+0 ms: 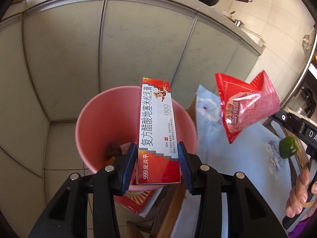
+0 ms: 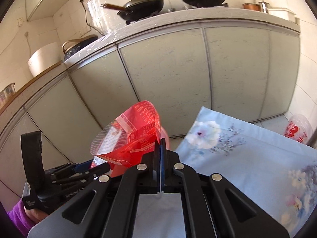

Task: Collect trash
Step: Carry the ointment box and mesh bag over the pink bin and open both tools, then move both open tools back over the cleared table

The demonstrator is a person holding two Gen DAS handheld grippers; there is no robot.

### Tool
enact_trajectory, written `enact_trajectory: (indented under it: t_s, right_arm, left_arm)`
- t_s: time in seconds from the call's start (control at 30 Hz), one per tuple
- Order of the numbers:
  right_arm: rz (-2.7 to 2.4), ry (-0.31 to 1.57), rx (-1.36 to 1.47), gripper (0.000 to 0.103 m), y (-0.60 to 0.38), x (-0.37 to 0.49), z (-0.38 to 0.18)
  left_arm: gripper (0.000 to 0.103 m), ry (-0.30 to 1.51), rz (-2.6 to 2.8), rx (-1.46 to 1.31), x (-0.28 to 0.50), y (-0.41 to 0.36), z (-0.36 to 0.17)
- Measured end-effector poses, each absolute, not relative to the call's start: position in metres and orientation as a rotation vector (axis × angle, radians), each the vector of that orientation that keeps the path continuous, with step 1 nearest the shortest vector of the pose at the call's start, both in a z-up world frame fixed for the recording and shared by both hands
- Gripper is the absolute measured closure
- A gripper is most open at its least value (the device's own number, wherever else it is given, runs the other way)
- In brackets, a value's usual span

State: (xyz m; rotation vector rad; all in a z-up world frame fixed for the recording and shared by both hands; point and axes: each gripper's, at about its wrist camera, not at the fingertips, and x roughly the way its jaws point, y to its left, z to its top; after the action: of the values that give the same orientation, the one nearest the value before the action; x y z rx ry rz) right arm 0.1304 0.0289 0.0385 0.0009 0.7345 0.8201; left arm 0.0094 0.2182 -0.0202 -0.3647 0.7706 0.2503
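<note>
Left wrist view: the left gripper (image 1: 158,165) is clamping a red-and-white ointment box (image 1: 156,130) between its blue-padded fingers (image 1: 129,164), holding it lengthwise directly above a pink bin (image 1: 89,119) that is standing on the tiled floor (image 1: 59,170) before grey cabinet doors (image 1: 138,45). Some dark scraps are lying at the bin's bottom. To the right, a red snack wrapper (image 1: 245,107) is hanging in the air over the blue floral cloth (image 1: 247,158) covering the worktop, near a green pepper (image 1: 288,149).

In the right wrist view, the right gripper (image 2: 160,142) is pinching that wrapper (image 2: 136,136) by its edge, fingers pressed tight together, the crumpled film lifting clear of the cloth (image 2: 247,158). Two black pans (image 2: 142,6) are sitting on the stove above the cabinets (image 2: 168,69).
</note>
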Motion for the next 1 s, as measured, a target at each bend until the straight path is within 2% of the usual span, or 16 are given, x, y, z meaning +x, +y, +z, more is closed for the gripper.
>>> enact_trajectory:
  t_s: [0.37, 0.5, 0.53, 0.63, 0.67, 1.0]
  right_arm:
    - [0.832, 0.829, -0.1, 0.102, 0.092, 0.143, -0.006]
    - [0.85, 0.872, -0.112, 0.102, 0.099, 0.142, -0.015]
    - [0.851, 0.876, -0.111, 0.1, 0.098, 0.142, -0.016]
    - [0.854, 0.882, -0.103, 0.081, 0.095, 0.143, -0.017]
    - [0.858, 0.882, -0.099, 0.079, 0.093, 0.142, -0.016]
    - [0.843, 0.842, -0.064, 0.078, 0.06, 0.129, 0.0]
  left_arm:
    - [0.06, 0.832, 0.325, -0.377, 0.027, 0.235, -0.044]
    - [0.053, 0.823, 0.363, -0.385, 0.023, 0.235, -0.044]
    - [0.053, 0.819, 0.364, -0.393, 0.022, 0.236, -0.043]
    - [0.05, 0.799, 0.366, -0.407, 0.018, 0.238, -0.039]
    - [0.049, 0.792, 0.364, -0.408, 0.014, 0.24, -0.038]
    - [0.049, 0.75, 0.339, -0.352, -0.003, 0.219, -0.017]
